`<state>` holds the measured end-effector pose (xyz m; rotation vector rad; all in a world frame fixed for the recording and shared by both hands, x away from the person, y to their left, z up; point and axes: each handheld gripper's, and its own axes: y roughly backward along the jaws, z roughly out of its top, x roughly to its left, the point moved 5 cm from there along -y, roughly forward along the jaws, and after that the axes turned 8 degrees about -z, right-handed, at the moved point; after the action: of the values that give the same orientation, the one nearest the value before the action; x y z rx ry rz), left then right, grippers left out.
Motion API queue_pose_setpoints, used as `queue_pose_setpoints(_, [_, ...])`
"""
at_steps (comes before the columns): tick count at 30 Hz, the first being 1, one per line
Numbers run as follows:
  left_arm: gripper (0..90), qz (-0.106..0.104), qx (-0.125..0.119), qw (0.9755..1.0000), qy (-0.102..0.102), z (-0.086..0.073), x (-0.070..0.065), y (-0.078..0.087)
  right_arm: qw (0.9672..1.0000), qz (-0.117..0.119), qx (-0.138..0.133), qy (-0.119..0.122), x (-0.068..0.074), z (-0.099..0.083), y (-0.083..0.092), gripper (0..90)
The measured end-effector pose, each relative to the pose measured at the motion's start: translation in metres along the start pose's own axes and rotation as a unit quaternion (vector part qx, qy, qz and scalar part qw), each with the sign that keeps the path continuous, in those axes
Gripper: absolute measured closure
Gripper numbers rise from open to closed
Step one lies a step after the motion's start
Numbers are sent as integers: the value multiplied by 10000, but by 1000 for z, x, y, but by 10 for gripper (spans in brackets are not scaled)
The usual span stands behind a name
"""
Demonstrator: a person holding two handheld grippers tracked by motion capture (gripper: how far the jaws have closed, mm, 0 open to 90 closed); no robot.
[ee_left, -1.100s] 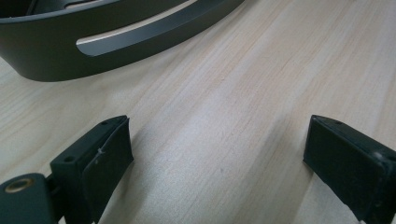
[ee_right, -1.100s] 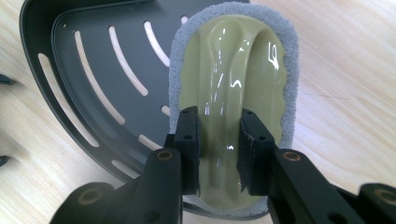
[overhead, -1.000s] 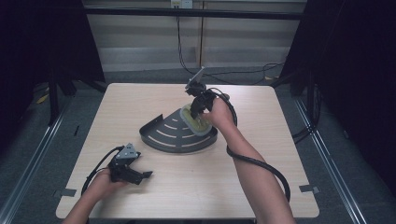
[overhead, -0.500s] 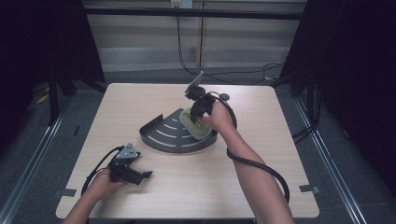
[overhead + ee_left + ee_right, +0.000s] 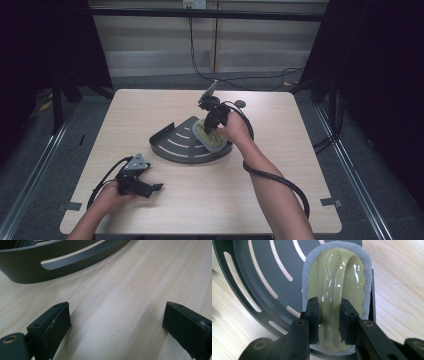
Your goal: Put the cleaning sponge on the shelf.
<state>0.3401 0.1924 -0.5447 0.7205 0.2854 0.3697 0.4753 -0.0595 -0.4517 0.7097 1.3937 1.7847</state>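
Pale wood table [image 5: 280, 195] carries everything. Right gripper [image 5: 329, 315] pinches the raised handle of an olive scrubbing pad [image 5: 337, 280], which lies on a dark slotted corner shelf [image 5: 175, 145] beneath the jaws. Left gripper [image 5: 117, 322] rests wide open on bare wood, near the shelf's curved rim.

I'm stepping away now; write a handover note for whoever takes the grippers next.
Right gripper: shut on the raised handle of the olive scrubber, which lies on the dark slotted corner shelf mid-table.
Left gripper: open, holding nothing, low over the bare table near the front left, with the shelf's curved wall ahead of it.
Done: scrubber gripped.
Left: probably lift it off or scrub the shelf; the left could steady the shelf.
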Motion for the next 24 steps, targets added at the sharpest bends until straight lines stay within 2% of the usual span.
queue_pose_setpoints(24, [74, 12, 0, 10000, 3, 0, 0, 0, 9999, 14, 150, 67, -5, -9, -13, 722])
